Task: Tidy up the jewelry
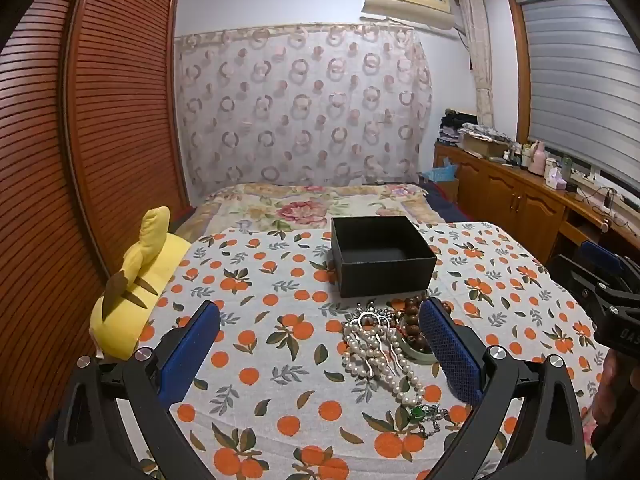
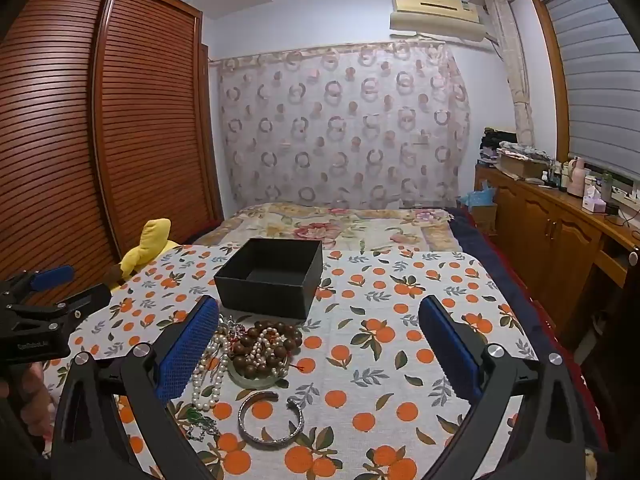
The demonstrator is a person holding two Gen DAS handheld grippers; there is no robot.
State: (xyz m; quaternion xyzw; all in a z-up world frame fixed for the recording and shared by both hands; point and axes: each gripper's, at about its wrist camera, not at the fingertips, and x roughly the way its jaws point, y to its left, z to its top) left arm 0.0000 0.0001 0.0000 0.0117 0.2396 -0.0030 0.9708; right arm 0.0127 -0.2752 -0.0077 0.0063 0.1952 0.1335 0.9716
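An open black box (image 1: 382, 256) (image 2: 272, 276) stands on the orange-print cloth (image 1: 260, 280) (image 2: 400, 300). In front of it lies a heap of jewelry: a pearl necklace (image 1: 384, 356) (image 2: 208, 376), a brown bead bracelet (image 2: 260, 344) (image 1: 414, 320), a pale green bangle (image 2: 252, 378), a silver cuff bangle (image 2: 270, 418) and a green-stone chain (image 1: 426, 418) (image 2: 198, 420). My left gripper (image 1: 320, 340) is open, the heap just inside its right finger. My right gripper (image 2: 320, 340) is open, the heap by its left finger. Nothing is held.
A yellow plush toy (image 1: 136, 288) (image 2: 148, 248) lies at the cloth's left edge beside a slatted wooden wardrobe (image 1: 100, 120). A floral bedspread (image 1: 312, 204) stretches behind the box. A wooden cabinet (image 2: 560, 232) with bottles runs along the right wall.
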